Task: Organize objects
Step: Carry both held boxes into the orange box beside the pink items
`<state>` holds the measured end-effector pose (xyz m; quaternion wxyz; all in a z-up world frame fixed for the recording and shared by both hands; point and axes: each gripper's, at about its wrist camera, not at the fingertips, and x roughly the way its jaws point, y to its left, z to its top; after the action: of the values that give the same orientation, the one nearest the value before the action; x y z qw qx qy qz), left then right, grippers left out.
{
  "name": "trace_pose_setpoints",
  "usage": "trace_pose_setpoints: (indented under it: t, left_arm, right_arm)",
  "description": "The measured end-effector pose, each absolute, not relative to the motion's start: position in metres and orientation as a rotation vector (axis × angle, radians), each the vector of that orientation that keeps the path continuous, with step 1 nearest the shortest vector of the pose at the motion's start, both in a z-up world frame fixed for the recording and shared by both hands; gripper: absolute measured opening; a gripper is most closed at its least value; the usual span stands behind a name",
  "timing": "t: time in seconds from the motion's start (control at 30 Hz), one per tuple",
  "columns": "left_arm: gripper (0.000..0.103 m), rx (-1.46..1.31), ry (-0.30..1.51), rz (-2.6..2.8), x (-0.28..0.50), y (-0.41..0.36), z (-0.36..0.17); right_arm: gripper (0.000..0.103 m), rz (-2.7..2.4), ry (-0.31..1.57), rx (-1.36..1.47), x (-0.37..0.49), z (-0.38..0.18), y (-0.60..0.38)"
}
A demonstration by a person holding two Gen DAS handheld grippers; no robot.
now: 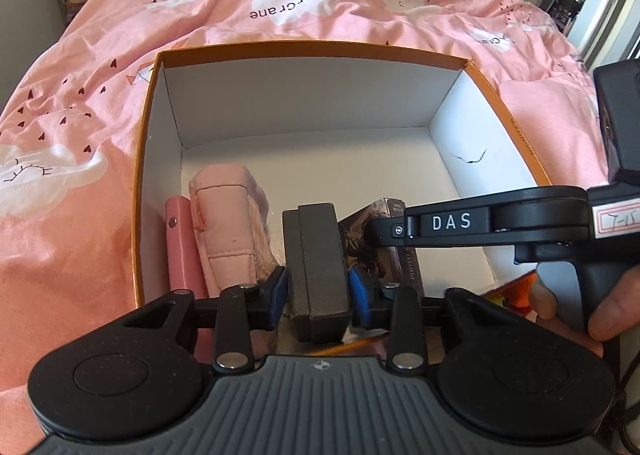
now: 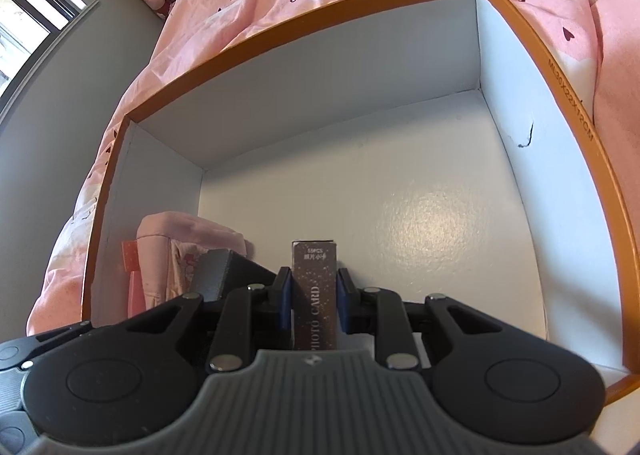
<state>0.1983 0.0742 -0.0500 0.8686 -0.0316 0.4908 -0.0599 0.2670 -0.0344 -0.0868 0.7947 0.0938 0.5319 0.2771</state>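
Two tongs grip at the frames' lower centre, left gripper [image 1: 318, 291] clamped on the black case [image 1: 318, 267], right gripper [image 2: 314, 303] clamped on the card box [image 2: 314, 295]; letting go carelessly in the carton [image 1: 148, 135] could topple either against its neighbour.

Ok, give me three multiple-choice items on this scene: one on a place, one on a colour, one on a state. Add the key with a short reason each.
1. Where does the pink pouch stand?
A. Inside the box, near its left wall
B. Outside, on the bedspread
C. In the box's far right corner

2. What colour is the box's rim?
A. Blue
B. Orange
C. Green

3. What is the right gripper doing?
A. Hanging open over nothing
B. Clamped on the pink pouch
C. Closed on the photo card box

Key: 1 A, the pouch sits beside the pink notebook by the left wall. 2 B, the edge is orange all round, with white walls inside. 3 C, its blue pads press both sides of the upright card box, while the left gripper holds the dark grey case.
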Motion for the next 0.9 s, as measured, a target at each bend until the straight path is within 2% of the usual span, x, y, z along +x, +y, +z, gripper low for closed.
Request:
trace_pose_setpoints:
  t: [0.27, 0.47, 0.9]
  left_arm:
    - [0.036, -0.098, 0.971, -0.093, 0.200, 0.069, -0.054]
    - [0.036, -0.338, 0.973, -0.058, 0.206, 0.087, -0.060]
    - [0.036, -0.191, 1.074, -0.049, 0.204, 0.094, -0.053]
  right_arm:
    - [0.024, 0.604, 1.131, 0.170, 0.268, -0.080, -0.026]
    - [0.024, 0.570, 1.111, 0.120, 0.275, -0.076, -0.029]
    - [0.024, 0.635, 1.176, 0.144, 0.266, -0.087, -0.011]
